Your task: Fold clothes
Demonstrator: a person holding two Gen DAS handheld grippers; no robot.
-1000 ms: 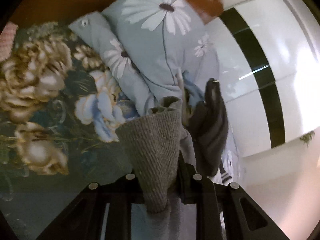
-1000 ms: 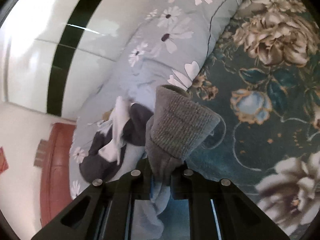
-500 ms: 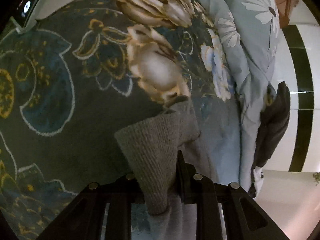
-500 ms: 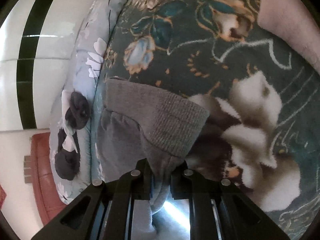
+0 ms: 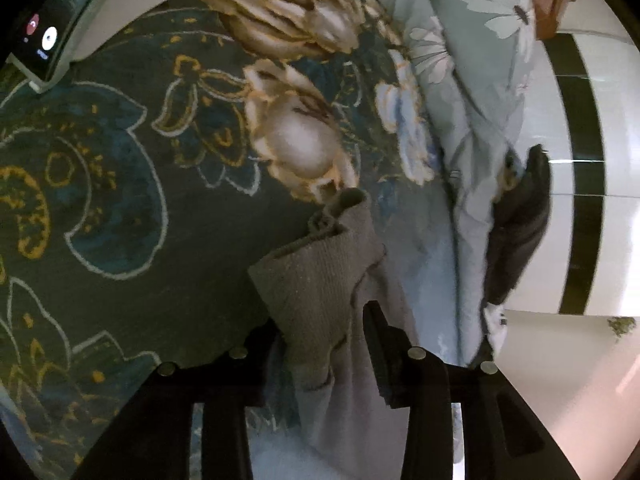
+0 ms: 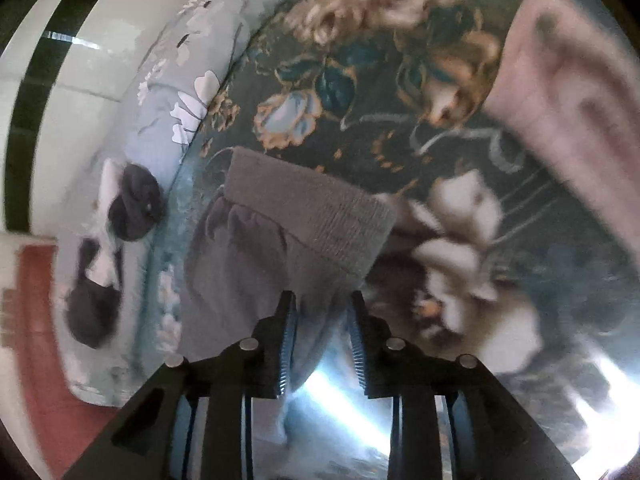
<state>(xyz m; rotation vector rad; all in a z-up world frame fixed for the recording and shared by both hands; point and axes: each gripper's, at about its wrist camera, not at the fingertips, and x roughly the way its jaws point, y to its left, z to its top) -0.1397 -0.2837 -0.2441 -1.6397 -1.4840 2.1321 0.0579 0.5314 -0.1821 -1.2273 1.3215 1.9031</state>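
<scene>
The left claw [image 5: 320, 344] is spreading its jaws, with the ribbed hem of the grey knit garment [image 5: 316, 280] lying loosely between them, no longer pinched. The right claw [image 6: 322, 344] is opening too, and the garment's other ribbed edge [image 6: 312, 216] is slipping clear of its pads. The garment is resting on the dark floral bedspread [image 5: 120, 200], beside a pale blue daisy-print duvet [image 5: 480, 80] carrying a dark bundle of clothing [image 5: 520, 220]. A pink cloth [image 6: 580, 100] is lying further off.
</scene>
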